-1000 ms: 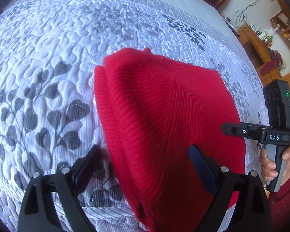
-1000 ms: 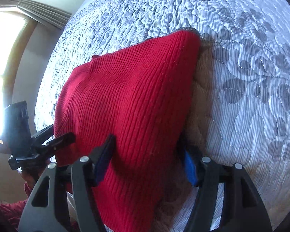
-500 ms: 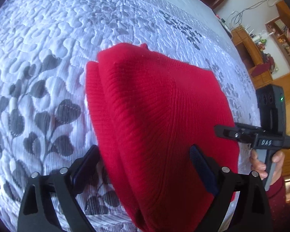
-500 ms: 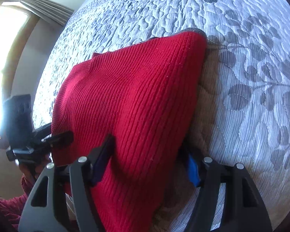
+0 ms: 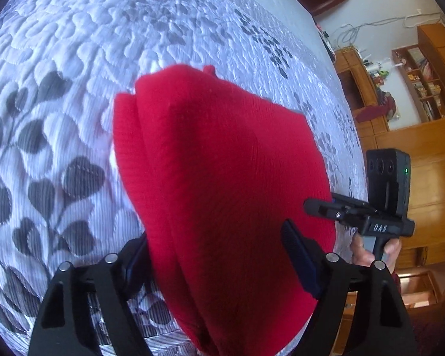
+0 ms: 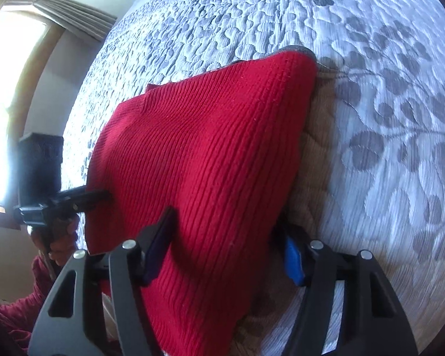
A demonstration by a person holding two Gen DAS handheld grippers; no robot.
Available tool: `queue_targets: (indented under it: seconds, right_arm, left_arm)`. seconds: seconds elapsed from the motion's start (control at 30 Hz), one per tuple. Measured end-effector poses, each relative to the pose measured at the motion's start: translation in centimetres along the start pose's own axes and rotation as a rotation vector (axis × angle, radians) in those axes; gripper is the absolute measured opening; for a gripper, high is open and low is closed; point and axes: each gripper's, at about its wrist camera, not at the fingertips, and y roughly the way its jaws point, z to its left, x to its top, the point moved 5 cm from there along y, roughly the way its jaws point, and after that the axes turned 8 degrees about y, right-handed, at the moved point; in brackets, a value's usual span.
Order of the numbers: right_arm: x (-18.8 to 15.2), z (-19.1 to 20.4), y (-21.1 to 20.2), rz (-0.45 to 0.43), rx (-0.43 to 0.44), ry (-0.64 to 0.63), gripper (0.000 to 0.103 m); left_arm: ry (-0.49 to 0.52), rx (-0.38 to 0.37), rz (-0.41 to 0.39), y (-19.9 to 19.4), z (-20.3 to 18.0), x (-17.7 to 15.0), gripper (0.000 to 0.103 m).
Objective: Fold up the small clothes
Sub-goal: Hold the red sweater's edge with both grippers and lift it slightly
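A red ribbed knit garment (image 5: 222,184) lies folded on a quilted bedspread with grey leaf print (image 5: 59,103). It also fills the right wrist view (image 6: 198,163). My left gripper (image 5: 213,255) has its jaws wide apart, one on each side of the garment's near end. My right gripper (image 6: 225,252) also has its jaws wide apart around the opposite near end. Each gripper shows from the side in the other view: the right one (image 5: 323,207), the left one (image 6: 95,197), both touching the garment's edge.
The bedspread (image 6: 385,118) stretches far beyond the garment. Wooden shelves and a cabinet (image 5: 415,103) stand past the bed's edge. A bright window with a curtain (image 6: 12,89) is on the other side.
Both grippers have moved slightly forward along the garment, which fills more of each view. The jaws stay wide apart.
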Motion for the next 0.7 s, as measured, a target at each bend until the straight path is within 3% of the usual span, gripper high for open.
queue_targets:
  seconds: [0.07,0.2,0.3,0.47,0.57,0.7]
  right_arm:
    - [-0.1,0.0,-0.1,0.001,0.000,-0.003,0.063]
    - [0.2,0.1,0.3,0.010,0.007,0.008,0.059]
    - [0.4,-0.3,0.5,0.018,0.044,0.053,0.051]
    - [0.0,0.0,-0.4,-0.014,0.045,0.048,0.042]
    - [-0.4,0.2,-1.0,-0.032,0.029,0.034,0.042]
    - [-0.7,0.0,-0.5,-0.052,0.007,0.039,0.047]
  left_arm:
    - [0.001,0.003,-0.011,0.0,0.1,-0.1,0.077]
    - [-0.101,-0.045,-0.029,-0.2,1.1,0.0,0.049]
    - [-0.148,-0.081,-0.043,-0.3,1.4,-0.4,0.040]
    - [-0.165,-0.080,-0.077,-0.7,0.7,-0.7,0.036]
    - [-0.142,-0.066,-0.075,-0.8,0.1,-0.9,0.036]
    - [-0.128,-0.081,-0.083,0.6,0.8,-1.1,0.045]
